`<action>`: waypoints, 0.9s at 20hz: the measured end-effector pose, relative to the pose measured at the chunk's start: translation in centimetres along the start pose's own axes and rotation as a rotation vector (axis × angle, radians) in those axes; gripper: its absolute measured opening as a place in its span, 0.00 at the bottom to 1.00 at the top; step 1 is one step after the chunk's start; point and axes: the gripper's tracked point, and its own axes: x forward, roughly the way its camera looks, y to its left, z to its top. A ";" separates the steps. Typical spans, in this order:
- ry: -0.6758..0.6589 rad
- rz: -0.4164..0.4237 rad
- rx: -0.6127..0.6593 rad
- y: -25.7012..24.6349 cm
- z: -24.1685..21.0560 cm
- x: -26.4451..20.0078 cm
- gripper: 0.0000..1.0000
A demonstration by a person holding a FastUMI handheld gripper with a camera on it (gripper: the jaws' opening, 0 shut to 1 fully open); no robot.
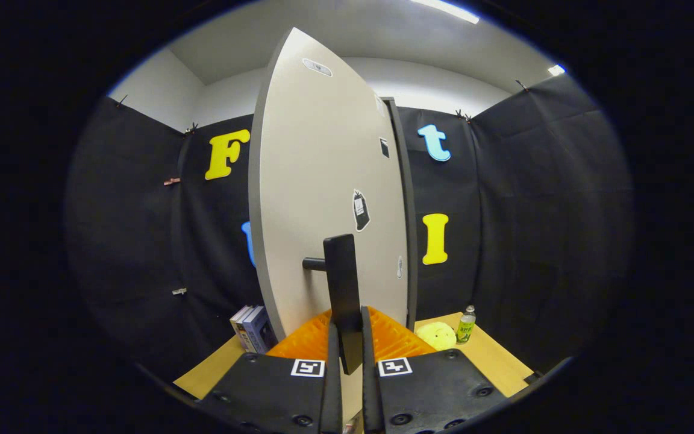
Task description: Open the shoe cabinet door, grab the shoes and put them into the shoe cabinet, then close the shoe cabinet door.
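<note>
Far left on tabletop (202, 374): small stack of books/boxes (253, 328), upright, just beside door's free edge, touching or not – can't tell.

Next: cabinet door (323, 199), pale panel, swung partway, seen near edge-on, free edge to the left, hinge side toward dark cabinet frame (406, 211) on the right. Few stickers on door face, unreadable.

Centre: handle (342, 283), dark flat bar on a short peg sticking out of door face. Gripper (347, 355) closed onto lower end of the bar, fingers (331, 361) pressed in from both sides, almost no gap. Looks like door-swing step; opening or closing – can't tell from this alone. No shoes seen; whether any sit inside cabinet – hidden by door.

Risks, judged:
- grip sits on bottom tip of bar only → could slip off if pull goes off-axis from door arc.
- pulling straight rather than following arc → torque on peg, bar twisting between fingers.
- door free edge sweeping near books → could knock them over if swing goes that way.

Below the handle: orange ribbed piece (395, 340), just ahead of fingers at door's foot; what it is – unclear, maybe a crate/mat. Could foul door bottom.

Right: yellow soft round thing (436, 334) on table, then small green bottle (466, 325) upright just beside it. Both past hinge side, likely out of door's path.
</note>
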 end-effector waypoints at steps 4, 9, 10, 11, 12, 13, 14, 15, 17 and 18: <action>0.038 -0.078 0.047 -4.1 0.2 -1.2 0.17; 0.064 -0.141 -0.007 -8.5 0.7 -2.3 0.11; 0.063 -0.147 -0.008 -9.4 1.0 -2.7 0.12; 0.053 -0.164 -0.011 -10.6 1.5 -3.0 0.12; 0.044 -0.188 -0.015 -11.9 1.8 -3.4 0.12; 0.035 -0.212 -0.019 -13.0 2.1 -3.8 0.11; 0.021 -0.212 -0.012 -13.5 2.6 -4.3 0.11; 0.015 -0.209 0.001 -13.3 2.7 -4.6 0.12; 0.025 -0.210 -0.010 -13.1 2.2 -5.1 0.12; 0.028 -0.208 -0.020 -13.0 2.0 -5.5 0.12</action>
